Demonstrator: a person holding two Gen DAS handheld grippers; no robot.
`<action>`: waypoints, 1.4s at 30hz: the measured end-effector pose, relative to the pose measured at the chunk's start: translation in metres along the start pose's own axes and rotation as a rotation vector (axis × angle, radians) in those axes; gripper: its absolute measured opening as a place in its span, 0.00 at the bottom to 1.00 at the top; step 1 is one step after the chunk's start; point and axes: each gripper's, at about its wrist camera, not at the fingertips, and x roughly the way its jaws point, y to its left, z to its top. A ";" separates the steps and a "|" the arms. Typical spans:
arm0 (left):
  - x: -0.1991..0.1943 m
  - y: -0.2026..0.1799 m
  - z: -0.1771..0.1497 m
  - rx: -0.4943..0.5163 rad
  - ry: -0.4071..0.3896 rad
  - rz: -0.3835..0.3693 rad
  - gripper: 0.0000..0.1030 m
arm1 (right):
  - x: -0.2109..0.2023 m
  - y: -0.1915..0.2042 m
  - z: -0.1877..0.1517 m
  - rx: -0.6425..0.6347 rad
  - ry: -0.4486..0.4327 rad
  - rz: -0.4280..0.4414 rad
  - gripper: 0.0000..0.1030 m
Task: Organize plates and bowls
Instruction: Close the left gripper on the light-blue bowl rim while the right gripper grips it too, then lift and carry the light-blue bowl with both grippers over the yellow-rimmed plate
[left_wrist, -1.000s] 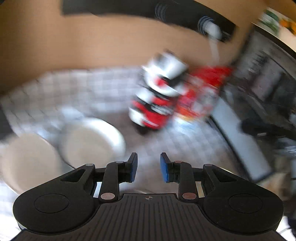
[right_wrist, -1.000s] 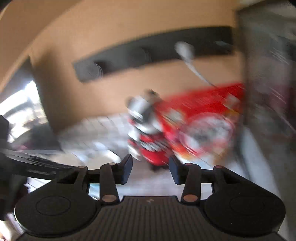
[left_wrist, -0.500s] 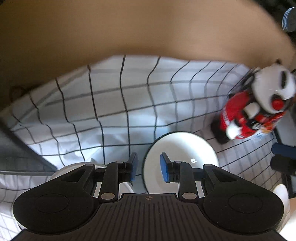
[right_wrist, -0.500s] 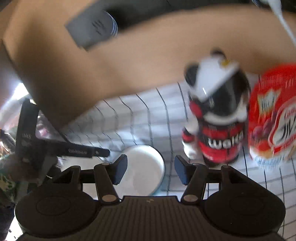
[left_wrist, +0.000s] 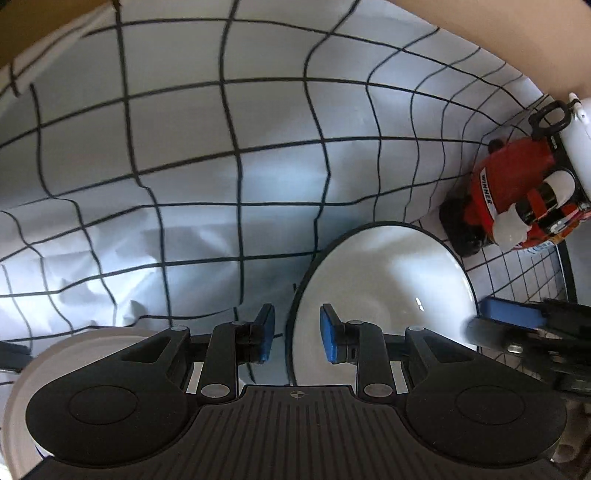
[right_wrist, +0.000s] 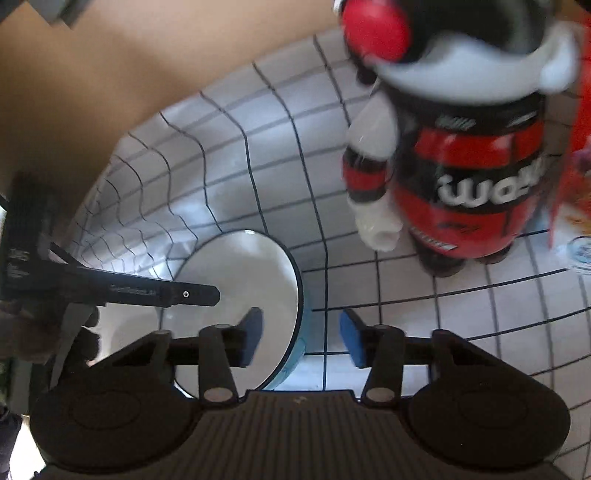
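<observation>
A white bowl with a dark rim (left_wrist: 388, 284) stands on the checked tablecloth; it also shows in the right wrist view (right_wrist: 236, 280), with a pale blue outside. My left gripper (left_wrist: 297, 338) is open, its jaws either side of the bowl's left rim. My right gripper (right_wrist: 301, 338) is open, its jaws either side of the bowl's right rim. A second white dish (left_wrist: 74, 350) lies at the lower left, partly hidden behind the left gripper's body. The right gripper's blue pad (left_wrist: 513, 314) shows at the bowl's right edge.
A red, black and white panda figure (right_wrist: 461, 166) stands right of the bowl, also in the left wrist view (left_wrist: 524, 199). A red packet (right_wrist: 576, 147) stands beside it. The checked tablecloth (left_wrist: 184, 147) stretches back to a tan wall (right_wrist: 92, 92).
Both grippers have come down and closer to the bowl; their jaws now straddle its rim on opposite sides. The bowl has not moved.
</observation>
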 end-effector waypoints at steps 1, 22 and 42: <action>0.001 -0.001 0.000 0.002 0.001 -0.006 0.28 | 0.007 0.002 0.000 -0.010 0.001 -0.009 0.42; 0.027 -0.055 0.000 0.060 0.066 -0.084 0.31 | 0.016 -0.043 -0.012 0.079 0.117 0.019 0.28; 0.057 -0.067 -0.009 0.017 0.128 -0.056 0.23 | 0.022 -0.048 -0.021 0.080 0.101 -0.019 0.30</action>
